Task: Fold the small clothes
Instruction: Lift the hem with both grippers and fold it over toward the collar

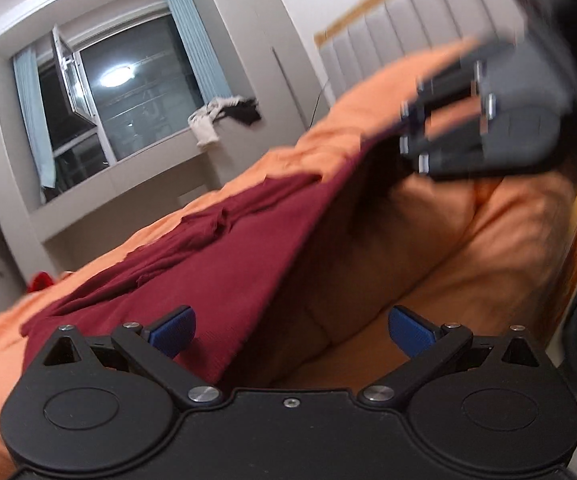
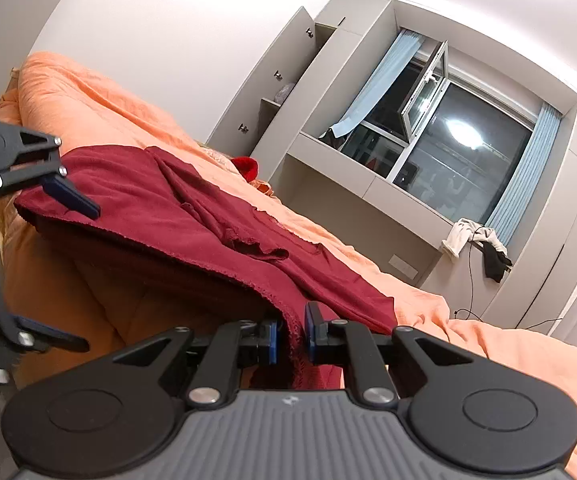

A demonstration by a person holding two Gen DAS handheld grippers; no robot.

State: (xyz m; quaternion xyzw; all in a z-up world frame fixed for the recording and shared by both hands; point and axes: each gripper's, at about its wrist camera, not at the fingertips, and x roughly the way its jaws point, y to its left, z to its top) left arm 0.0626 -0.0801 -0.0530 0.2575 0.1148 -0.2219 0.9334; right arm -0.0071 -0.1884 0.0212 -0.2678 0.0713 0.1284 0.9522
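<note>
A dark red garment [image 1: 208, 272] lies spread on the orange duvet [image 1: 488, 240], with its near edge lifted off the bedding. My right gripper [image 2: 290, 336] is shut on that raised hem, the cloth pinched between its blue pads. In the left wrist view the right gripper [image 1: 406, 132] is blurred at the upper right, holding the garment's edge up. My left gripper [image 1: 292, 332] is open; one blue pad [image 1: 172, 330] sits over the cloth and the other is over bare duvet. From the right wrist view the left gripper [image 2: 88, 278] straddles the other corner of the garment [image 2: 148, 200], jaws wide apart.
The bed runs toward a window [image 2: 460, 152] with blue curtains and a ledge holding loose clothes [image 2: 480, 244]. A red item [image 2: 248, 166] lies at the bed's far end. A grey padded headboard [image 1: 408, 20] and a grey cupboard [image 2: 288, 92] stand along the walls.
</note>
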